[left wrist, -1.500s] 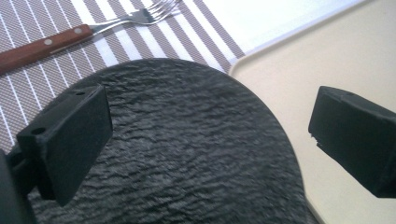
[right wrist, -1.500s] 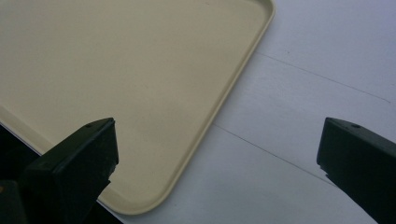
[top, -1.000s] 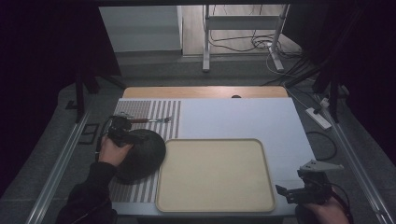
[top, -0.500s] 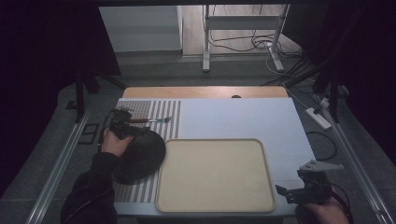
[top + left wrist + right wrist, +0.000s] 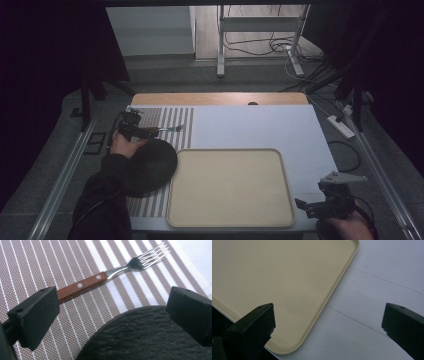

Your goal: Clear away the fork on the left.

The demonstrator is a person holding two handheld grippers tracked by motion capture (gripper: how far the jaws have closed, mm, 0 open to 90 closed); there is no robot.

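Note:
A fork (image 5: pixel 105 277) with a wooden handle and steel tines lies on the brown-and-white striped placemat (image 5: pixel 37 270), also seen as the fork (image 5: pixel 162 130) at the mat's far end. A round black slate plate (image 5: pixel 150 167) rests on the mat just below it; its rough rim (image 5: pixel 140 337) lies under my left gripper. My left gripper (image 5: pixel 135 129) is open, jaws wide, hovering near the fork's handle end with nothing between them. The cream tray (image 5: pixel 230 187) is bare. My right gripper (image 5: pixel 322 205) stands open over the tray's near right corner (image 5: pixel 294 345).
The white table top (image 5: pixel 255 125) stretches behind and right of the tray. A wooden strip (image 5: pixel 215 98) edges the far side. A power strip (image 5: pixel 341 126) and cables lie on the floor to the right. Metal rails run along both table sides.
My left gripper has moved away from me, off the black plate and up toward the fork's handle. The right gripper has stayed put.

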